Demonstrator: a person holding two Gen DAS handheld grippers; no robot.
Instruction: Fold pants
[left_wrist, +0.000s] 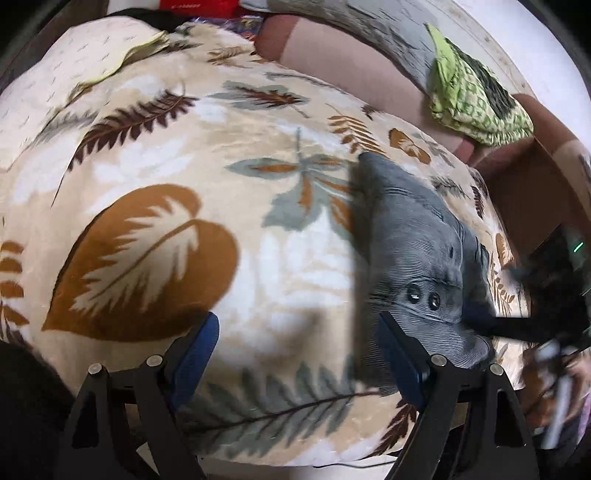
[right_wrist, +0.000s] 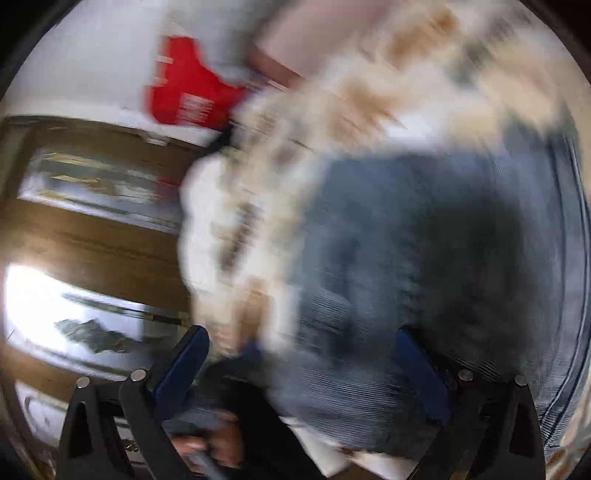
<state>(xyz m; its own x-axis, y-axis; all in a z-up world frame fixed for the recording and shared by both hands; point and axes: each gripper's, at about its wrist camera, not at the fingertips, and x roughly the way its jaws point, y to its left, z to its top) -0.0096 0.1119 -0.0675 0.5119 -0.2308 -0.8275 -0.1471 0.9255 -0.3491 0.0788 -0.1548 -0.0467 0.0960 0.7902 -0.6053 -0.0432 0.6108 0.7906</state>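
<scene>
Grey corduroy pants lie bunched on the right side of a leaf-print blanket, waistband with two dark buttons facing me. My left gripper is open above the blanket, its right finger at the pants' left edge. The right gripper's black finger reaches in from the right onto the waistband. In the blurred right wrist view, my right gripper is open, with the pants filling the space ahead and between the fingers.
A green patterned cloth lies on a pinkish bolster behind the bed. A brown box sits at the right. A red bag and a wooden cabinet show in the right wrist view.
</scene>
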